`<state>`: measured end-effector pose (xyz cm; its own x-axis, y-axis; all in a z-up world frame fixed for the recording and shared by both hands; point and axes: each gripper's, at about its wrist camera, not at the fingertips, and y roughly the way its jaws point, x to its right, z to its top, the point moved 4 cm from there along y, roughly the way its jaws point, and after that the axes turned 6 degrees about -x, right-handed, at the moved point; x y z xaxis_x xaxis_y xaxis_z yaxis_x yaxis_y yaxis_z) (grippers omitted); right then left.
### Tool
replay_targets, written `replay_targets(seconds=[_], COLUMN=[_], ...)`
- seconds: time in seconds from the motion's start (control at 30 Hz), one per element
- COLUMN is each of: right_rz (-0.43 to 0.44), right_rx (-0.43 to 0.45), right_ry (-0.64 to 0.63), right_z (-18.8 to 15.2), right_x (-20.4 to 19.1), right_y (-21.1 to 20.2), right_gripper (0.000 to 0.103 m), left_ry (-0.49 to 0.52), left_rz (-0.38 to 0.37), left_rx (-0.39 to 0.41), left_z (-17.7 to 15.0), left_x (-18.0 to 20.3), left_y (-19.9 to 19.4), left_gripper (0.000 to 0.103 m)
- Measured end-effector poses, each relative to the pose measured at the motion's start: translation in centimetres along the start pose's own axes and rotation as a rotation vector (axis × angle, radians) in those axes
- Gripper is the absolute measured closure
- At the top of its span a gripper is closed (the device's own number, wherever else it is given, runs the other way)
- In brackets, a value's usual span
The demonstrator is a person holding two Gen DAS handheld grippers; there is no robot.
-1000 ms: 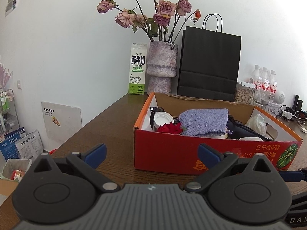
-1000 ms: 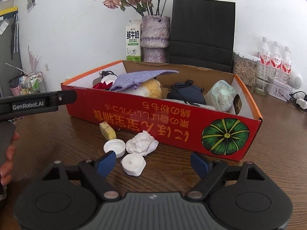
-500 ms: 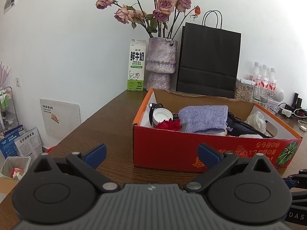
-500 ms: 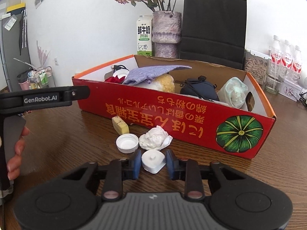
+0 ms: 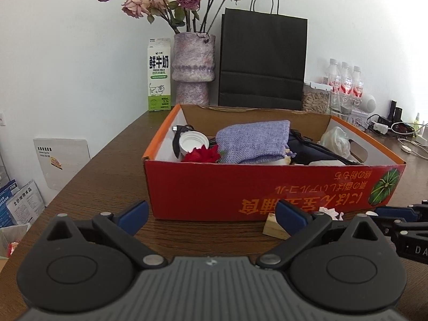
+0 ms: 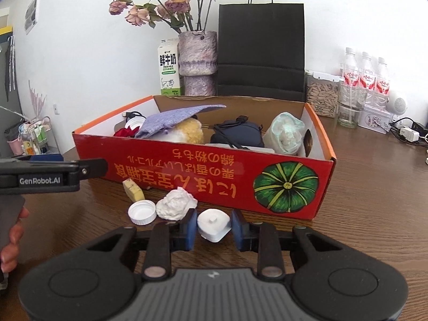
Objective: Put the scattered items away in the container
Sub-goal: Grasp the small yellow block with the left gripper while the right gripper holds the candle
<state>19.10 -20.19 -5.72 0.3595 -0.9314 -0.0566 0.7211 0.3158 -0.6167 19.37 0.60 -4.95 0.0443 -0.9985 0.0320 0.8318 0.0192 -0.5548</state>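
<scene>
A red cardboard box (image 6: pixel 214 176) (image 5: pixel 240 184) on the brown table holds a purple cloth (image 6: pixel 176 117), a dark pouch (image 6: pixel 238 133) and other items. In front of it lie a white bottle cap (image 6: pixel 142 212), a crumpled tissue (image 6: pixel 175 206) and a yellowish block (image 6: pixel 133 189) (image 5: pixel 272 227). My right gripper (image 6: pixel 214 227) is shut on a small white square cap (image 6: pixel 214 226), held just above the table. My left gripper (image 5: pixel 211 214) is open and empty, left of the box's front corner.
Behind the box stand a milk carton (image 5: pixel 159 75), a vase of dried roses (image 5: pixel 193 67) and a black paper bag (image 5: pixel 263 61). Water bottles (image 6: pixel 365 75), a jar (image 6: pixel 322 97) and cables (image 5: pixel 398 131) are at the back right.
My right gripper moved forward and closed on the white square cap, then lifted it slightly. My left gripper stayed open and shifted a little left and back.
</scene>
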Motion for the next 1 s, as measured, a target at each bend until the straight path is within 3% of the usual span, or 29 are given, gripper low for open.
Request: replay_targets(seconds=[0.13, 0.43, 0.53, 0.63, 0.77, 0.83, 1.0], right_rz=[-0.009, -0.01, -0.007, -0.01, -0.006, -0.007, -0.007], right_rx=[-0.002, 0.009, 0.006, 0.008, 0.006, 0.007, 0.009], right_ry=[0.036, 0.011, 0.008, -0.003, -0.014, -0.013, -0.012], right_z=[0.0, 0.0, 0.0, 0.0, -0.1, -0.1, -0.1], right_x=[1.2, 0.8, 0.7, 0.5, 0.3, 0.2, 0.2], right_y=[0.0, -0.1, -0.1, -0.1, -0.1, -0.1, -0.1], right_gripper=[0.076, 0.076, 0.076, 0.076, 0.076, 0.076, 0.076], left_ry=[0.002, 0.006, -0.014, -0.022, -0.027, -0.014, -0.035], left_rz=[-0.084, -0.132, -0.146, -0.167, -0.198, -0.219, -0.207], left_rx=[-0.029, -0.095, -0.113, -0.131, -0.145, -0.138, -0.124], left_z=[-0.1, -0.1, -0.2, -0.2, -0.3, -0.3, -0.2], left_x=[1.4, 3.0, 2.7, 2.7, 2.8, 3.1, 2.8], left_y=[0.6, 2.2, 2.5, 2.8, 3.0, 2.8, 2.6], left_gripper=[0.001, 0.024, 0.038, 0.04, 0.056, 0.07, 0.069])
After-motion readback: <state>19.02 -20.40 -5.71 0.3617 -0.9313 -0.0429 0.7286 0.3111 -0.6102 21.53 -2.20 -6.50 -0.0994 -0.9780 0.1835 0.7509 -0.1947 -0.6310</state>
